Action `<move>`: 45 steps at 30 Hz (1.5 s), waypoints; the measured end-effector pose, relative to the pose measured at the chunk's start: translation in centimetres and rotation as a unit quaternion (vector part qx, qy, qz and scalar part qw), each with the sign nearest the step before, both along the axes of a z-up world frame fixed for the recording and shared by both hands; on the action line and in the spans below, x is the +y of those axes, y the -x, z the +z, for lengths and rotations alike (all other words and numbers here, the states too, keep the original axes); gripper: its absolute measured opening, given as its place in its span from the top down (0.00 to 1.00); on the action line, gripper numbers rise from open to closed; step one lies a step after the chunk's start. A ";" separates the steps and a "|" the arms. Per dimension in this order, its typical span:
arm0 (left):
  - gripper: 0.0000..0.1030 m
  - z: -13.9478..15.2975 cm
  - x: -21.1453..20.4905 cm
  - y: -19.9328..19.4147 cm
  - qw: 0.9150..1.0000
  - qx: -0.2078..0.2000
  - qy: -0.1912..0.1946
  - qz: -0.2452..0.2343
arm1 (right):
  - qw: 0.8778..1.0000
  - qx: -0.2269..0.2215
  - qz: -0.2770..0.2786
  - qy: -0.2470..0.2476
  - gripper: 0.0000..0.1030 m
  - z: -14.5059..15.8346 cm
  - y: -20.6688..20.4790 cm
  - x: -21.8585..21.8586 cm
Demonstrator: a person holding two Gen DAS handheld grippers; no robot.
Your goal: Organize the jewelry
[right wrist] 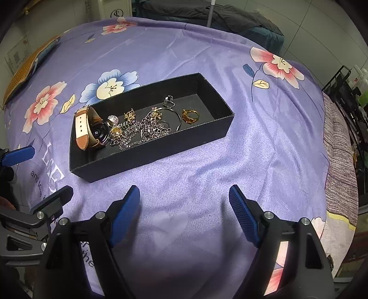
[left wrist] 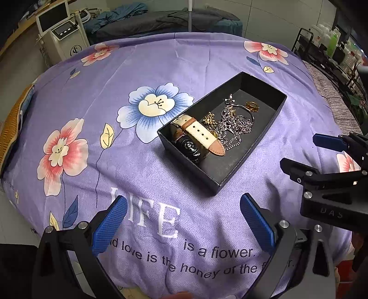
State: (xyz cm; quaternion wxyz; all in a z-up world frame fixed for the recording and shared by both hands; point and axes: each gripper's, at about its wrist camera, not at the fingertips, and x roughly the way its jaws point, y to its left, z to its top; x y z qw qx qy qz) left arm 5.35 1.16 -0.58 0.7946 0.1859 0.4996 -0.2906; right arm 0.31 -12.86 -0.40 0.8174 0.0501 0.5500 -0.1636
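A black rectangular box [left wrist: 232, 177] [right wrist: 147, 165] lies on the purple flowered cloth. In it are a watch with a tan and cream strap [left wrist: 195, 138] [right wrist: 89, 128], silver chains [left wrist: 237, 131] [right wrist: 140, 135], a gold ring [left wrist: 251, 106] [right wrist: 190, 116], a silver ring [right wrist: 169, 101] and small gold pieces [right wrist: 130, 116]. My left gripper [left wrist: 184, 220] is open and empty, hovering short of the box's near corner. My right gripper [right wrist: 184, 214] is open and empty, in front of the box's long side. The right gripper also shows at the right of the left wrist view [left wrist: 322, 158].
The purple cloth [left wrist: 92, 96] covers a table or bed. A white machine [left wrist: 59, 34] stands far left, a dark sofa with bedding [left wrist: 165, 20] behind, and black shelves with bottles [left wrist: 331, 46] at the right. An orange cushion [right wrist: 25, 66] lies at the left edge.
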 end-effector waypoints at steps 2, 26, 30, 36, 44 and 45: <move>0.06 0.0 0.0 0.0 1.000 -0.002 -0.002 -0.001 | 1.000 0.000 -0.001 -0.001 0.23 -0.1 0.1 0.0; 0.06 -0.1 -0.1 0.3 1.000 -0.006 -0.005 0.000 | 1.000 -0.001 -0.001 0.002 0.23 -0.2 0.0 0.1; 0.06 -0.1 -0.1 0.3 1.000 -0.006 -0.005 0.000 | 1.000 -0.001 -0.001 0.002 0.23 -0.2 0.0 0.1; 0.06 -0.1 -0.1 0.3 1.000 -0.007 -0.006 -0.001 | 1.000 -0.001 -0.001 0.003 0.23 -0.2 0.1 0.1; 0.06 -0.2 -0.1 0.3 1.000 -0.006 -0.009 0.001 | 1.000 -0.001 -0.001 0.002 0.23 -0.3 0.0 0.1; 0.06 -0.2 -0.1 0.3 1.000 -0.006 -0.009 0.002 | 1.000 -0.001 -0.001 0.002 0.23 -0.3 0.0 0.1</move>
